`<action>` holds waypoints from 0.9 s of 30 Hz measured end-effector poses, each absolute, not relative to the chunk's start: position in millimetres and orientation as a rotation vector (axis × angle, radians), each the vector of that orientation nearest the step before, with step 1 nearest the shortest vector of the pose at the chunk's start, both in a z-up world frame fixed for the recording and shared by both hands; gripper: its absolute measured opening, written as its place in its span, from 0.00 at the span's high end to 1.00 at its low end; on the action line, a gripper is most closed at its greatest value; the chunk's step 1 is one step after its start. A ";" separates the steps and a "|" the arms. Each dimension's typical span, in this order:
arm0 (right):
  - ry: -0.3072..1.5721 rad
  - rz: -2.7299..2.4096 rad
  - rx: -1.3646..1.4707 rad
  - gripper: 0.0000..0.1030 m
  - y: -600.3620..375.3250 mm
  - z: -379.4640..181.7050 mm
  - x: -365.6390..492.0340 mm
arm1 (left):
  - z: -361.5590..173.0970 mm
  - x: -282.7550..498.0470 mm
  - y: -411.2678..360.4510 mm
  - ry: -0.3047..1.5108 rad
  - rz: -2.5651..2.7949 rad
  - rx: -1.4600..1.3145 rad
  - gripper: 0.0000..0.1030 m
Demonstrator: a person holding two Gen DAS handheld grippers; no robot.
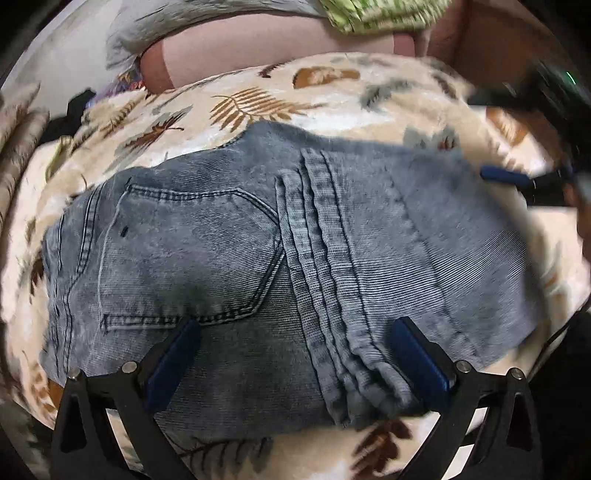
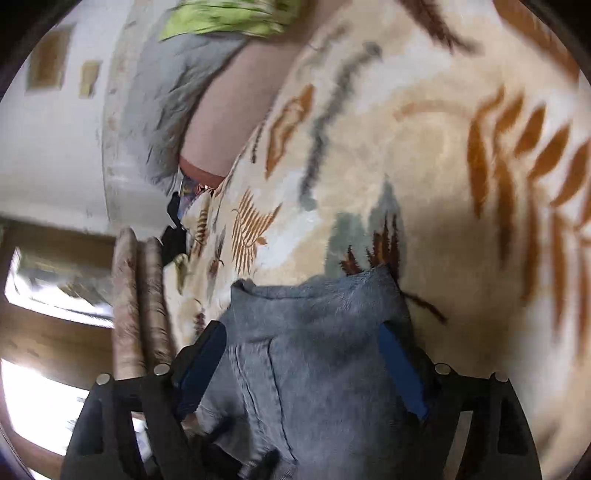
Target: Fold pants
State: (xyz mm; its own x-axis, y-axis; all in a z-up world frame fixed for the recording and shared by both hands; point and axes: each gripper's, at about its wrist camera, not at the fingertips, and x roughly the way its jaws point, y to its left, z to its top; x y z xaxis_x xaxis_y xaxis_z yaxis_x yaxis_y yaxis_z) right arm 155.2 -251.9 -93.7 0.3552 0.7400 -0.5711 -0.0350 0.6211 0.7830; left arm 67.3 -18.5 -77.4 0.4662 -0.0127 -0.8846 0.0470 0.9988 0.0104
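Observation:
The pants [image 1: 258,258] are washed blue jeans, folded into a compact stack on a cream leaf-print blanket [image 1: 295,92]. A back pocket faces up on the left and a thick seam runs down the middle. My left gripper [image 1: 295,328] is open, its blue pads over the near edge of the stack. My right gripper [image 2: 306,332] is open, with a corner of the jeans [image 2: 314,350] between its pads; it also shows in the left wrist view [image 1: 506,177] at the stack's far right edge.
A pink bolster [image 1: 258,51], grey cloth [image 1: 155,33] and a green garment [image 1: 380,14] lie beyond the blanket. Rolled brownish fabric [image 2: 136,295] and a window [image 2: 37,295] are on the left in the right wrist view.

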 end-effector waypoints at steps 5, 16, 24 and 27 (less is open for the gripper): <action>1.087 0.657 0.606 0.16 -232.9 -66.1 100.7 | -41.1 32.1 45.6 0.956 -0.024 -0.242 0.00; 1.152 0.769 0.368 0.16 -141.3 -68.8 52.2 | -69.1 -19.5 177.0 0.931 0.318 -0.730 0.00; 1.161 0.812 0.311 0.16 -100.3 -59.5 52.9 | -63.1 -17.6 176.5 0.909 0.317 -0.656 0.00; 1.251 0.781 0.280 0.16 -90.3 -89.0 60.4 | -61.6 -17.1 178.2 0.905 0.316 -0.642 0.00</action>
State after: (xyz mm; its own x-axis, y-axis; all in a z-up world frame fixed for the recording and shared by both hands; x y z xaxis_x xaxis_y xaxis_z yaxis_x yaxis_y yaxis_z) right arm 60.4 -90.3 -89.0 0.1017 0.6633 -0.7414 -0.3741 0.7160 0.5893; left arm -17.1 178.2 -61.6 0.5895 -0.0095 -0.8077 -0.5096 0.7715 -0.3809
